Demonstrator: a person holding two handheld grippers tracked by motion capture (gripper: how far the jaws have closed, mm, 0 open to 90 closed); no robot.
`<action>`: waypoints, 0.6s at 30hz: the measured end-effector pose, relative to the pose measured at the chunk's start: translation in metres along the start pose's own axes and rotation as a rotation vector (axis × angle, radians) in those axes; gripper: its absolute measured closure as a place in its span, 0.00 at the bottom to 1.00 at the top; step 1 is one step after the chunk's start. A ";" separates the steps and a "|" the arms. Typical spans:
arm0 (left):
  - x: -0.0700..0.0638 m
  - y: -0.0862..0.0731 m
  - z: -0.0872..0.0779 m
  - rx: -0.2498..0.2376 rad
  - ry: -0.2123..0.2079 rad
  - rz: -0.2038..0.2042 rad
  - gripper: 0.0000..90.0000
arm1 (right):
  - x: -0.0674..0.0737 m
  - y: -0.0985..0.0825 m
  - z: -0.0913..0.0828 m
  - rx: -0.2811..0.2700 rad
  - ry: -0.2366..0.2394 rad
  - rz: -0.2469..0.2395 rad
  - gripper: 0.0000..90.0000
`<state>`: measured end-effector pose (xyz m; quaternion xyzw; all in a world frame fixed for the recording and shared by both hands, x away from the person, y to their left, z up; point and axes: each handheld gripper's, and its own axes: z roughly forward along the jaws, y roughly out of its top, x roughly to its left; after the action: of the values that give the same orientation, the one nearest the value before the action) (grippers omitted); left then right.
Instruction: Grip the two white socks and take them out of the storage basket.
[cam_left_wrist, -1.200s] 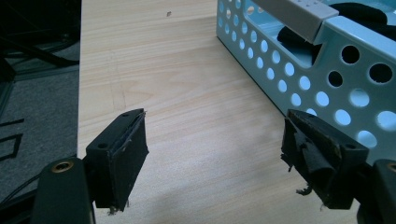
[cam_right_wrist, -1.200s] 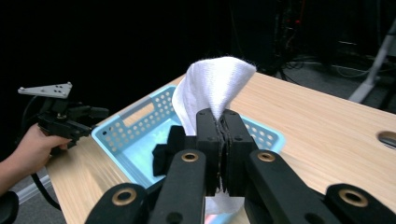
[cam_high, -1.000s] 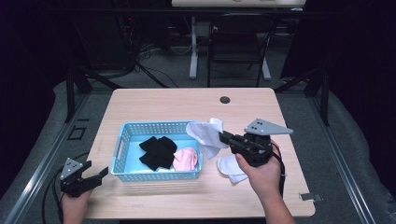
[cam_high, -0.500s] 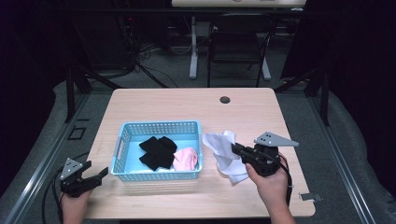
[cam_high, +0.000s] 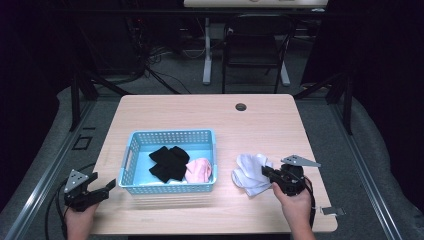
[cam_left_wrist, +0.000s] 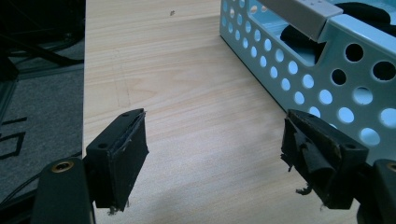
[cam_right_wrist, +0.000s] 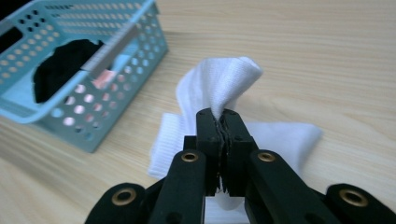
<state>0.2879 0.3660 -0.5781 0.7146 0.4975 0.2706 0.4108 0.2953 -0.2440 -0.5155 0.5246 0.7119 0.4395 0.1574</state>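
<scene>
A white sock (cam_high: 250, 172) lies bunched on the table to the right of the blue basket (cam_high: 170, 137). My right gripper (cam_high: 265, 172) is shut on a fold of this white sock (cam_right_wrist: 219, 88), pinched between its jaws, with the rest of the fabric resting on the wood. Inside the basket lie a black sock (cam_high: 169, 161) and a pink sock (cam_high: 199, 170). My left gripper (cam_high: 107, 186) stands open low over the table's front left corner, just left of the basket (cam_left_wrist: 327, 60), with nothing between its fingers (cam_left_wrist: 122, 149).
The wooden table (cam_high: 210, 115) has a round cable hole (cam_high: 241, 106) near its far edge. The table's left edge and grey floor (cam_left_wrist: 37, 84) are close beside my left gripper. Chairs and a desk leg stand beyond the table.
My right gripper has come down and toward the front right with the white sock, which now rests on the table. The left gripper has stayed in place.
</scene>
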 end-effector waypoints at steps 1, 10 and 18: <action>0.000 0.000 0.000 0.001 0.000 0.001 0.25 | -0.004 -0.002 0.000 0.003 -0.010 0.010 0.97; 0.000 0.000 0.000 0.001 -0.001 -0.001 0.25 | -0.019 -0.010 0.005 0.016 -0.073 0.039 0.77; 0.000 0.000 0.000 0.001 -0.001 -0.001 0.25 | -0.019 -0.011 -0.001 -0.058 -0.137 0.019 0.60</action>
<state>0.2882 0.3658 -0.5783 0.7146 0.4978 0.2697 0.4109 0.2953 -0.2618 -0.5279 0.5554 0.6814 0.4246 0.2166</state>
